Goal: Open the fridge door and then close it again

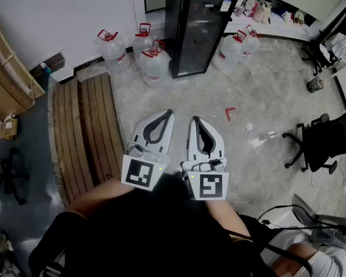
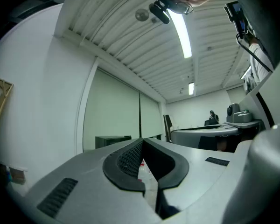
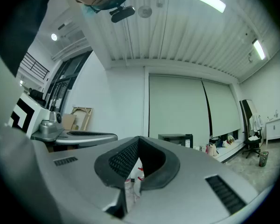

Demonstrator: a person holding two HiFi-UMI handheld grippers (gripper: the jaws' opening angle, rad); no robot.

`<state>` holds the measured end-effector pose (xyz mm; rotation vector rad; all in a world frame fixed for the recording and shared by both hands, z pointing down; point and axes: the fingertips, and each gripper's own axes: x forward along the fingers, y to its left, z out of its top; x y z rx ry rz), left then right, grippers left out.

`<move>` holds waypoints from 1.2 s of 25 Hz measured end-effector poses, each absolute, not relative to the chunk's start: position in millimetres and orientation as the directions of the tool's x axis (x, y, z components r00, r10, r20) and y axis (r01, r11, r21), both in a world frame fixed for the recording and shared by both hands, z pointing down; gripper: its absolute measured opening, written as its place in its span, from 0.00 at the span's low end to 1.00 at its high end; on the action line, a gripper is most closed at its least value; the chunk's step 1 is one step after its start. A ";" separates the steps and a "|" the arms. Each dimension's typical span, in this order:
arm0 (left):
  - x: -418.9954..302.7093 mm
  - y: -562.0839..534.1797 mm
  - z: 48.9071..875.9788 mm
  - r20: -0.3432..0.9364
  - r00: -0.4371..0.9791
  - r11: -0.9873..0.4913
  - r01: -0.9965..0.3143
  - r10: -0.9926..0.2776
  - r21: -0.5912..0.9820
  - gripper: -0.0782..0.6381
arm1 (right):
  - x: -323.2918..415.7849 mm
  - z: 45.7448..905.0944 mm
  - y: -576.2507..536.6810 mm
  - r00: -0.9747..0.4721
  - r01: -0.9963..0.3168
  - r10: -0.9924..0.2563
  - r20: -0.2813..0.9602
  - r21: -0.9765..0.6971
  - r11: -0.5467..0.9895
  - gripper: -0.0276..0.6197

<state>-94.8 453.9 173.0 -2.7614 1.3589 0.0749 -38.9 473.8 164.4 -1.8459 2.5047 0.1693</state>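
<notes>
The black fridge (image 1: 197, 27) with a glass door stands at the far wall, its door closed. Both grippers are held close to my body, side by side, pointing at the fridge from well back. My left gripper (image 1: 169, 114) is shut, tips touching, with nothing held. My right gripper (image 1: 194, 120) is likewise shut and holds nothing. In the left gripper view the shut jaws (image 2: 142, 140) fill the bottom, with the fridge (image 2: 113, 140) small beyond. In the right gripper view the jaw tips (image 3: 139, 138) meet, and the fridge (image 3: 176, 139) shows far off.
Several large water jugs (image 1: 151, 59) flank the fridge on both sides (image 1: 237, 46). Wooden planks (image 1: 81, 131) lie on the floor at left. A black office chair (image 1: 323, 140) stands at right. A red corner mark (image 1: 229, 112) is on the tiled floor ahead.
</notes>
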 end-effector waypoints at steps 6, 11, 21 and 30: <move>-76.9 461.0 176.3 -0.065 0.616 -0.612 -0.787 -0.785 -0.073 0.12 | -18.1 171.7 480.8 -0.298 -0.954 -0.952 -0.067 0.056 0.295 0.07; -69.8 453.0 173.2 -0.060 0.617 -0.614 -0.787 -0.785 -0.060 0.12 | -13.7 169.0 475.7 -0.302 -0.952 -0.950 -0.077 0.081 0.296 0.07; -37.9 422.7 195.4 -0.008 0.574 -0.573 -0.819 -0.819 -0.042 0.12 | 27.5 191.3 447.0 -0.328 -0.944 -0.943 -0.054 0.069 0.324 0.07; -16.9 359.2 215.5 0.016 0.561 -0.561 -0.827 -0.827 -0.034 0.12 | 49.2 209.4 380.0 -0.348 -0.937 -0.937 -0.024 0.050 0.347 0.07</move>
